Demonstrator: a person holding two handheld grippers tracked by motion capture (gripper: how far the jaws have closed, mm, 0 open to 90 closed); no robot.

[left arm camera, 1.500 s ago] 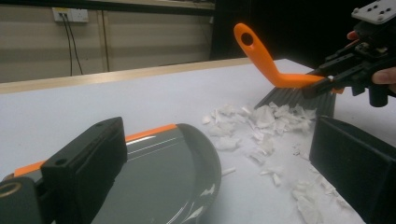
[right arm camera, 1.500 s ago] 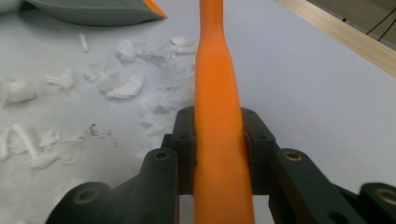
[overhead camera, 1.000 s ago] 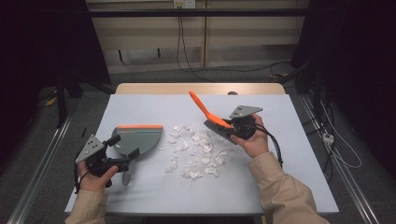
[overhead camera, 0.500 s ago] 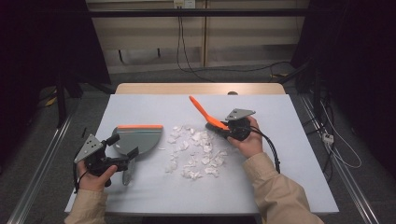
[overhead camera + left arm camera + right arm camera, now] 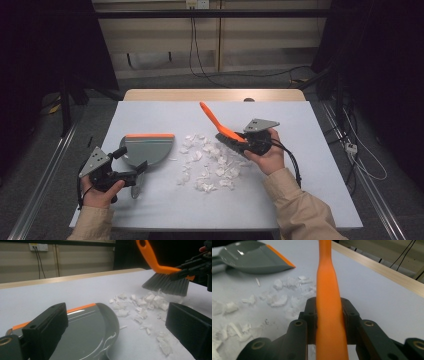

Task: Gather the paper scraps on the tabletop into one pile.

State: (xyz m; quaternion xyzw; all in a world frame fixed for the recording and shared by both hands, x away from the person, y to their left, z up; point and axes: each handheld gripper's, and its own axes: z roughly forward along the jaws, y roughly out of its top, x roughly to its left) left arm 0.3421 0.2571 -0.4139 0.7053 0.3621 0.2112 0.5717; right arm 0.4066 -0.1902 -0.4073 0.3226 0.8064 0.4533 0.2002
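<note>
- The left tool [image 5: 131,172] sits left of the paper scraps [image 5: 207,165], near the surface's [image 5: 150,112] front left edge. Its jaws stand wide apart in the left gripper view; whether they grip the dustpan's handle I cannot tell, since the handle is hidden beneath them.
- The dustpan [image 5: 147,150] lies flat just left of the scraps, its orange lip turned toward the far edge, with a few stray bits nearly touching its right rim.
- The scraps spread across the middle of the surface; bare surface lies open beyond them toward the far edge and the right edge.
- The brush [image 5: 220,129] hangs over the scraps' right side, its bristles at the outermost pieces and its orange handle slanting up.
- The right tool [image 5: 247,144] is clamped tight on the brush handle, just right of the scraps.
</note>
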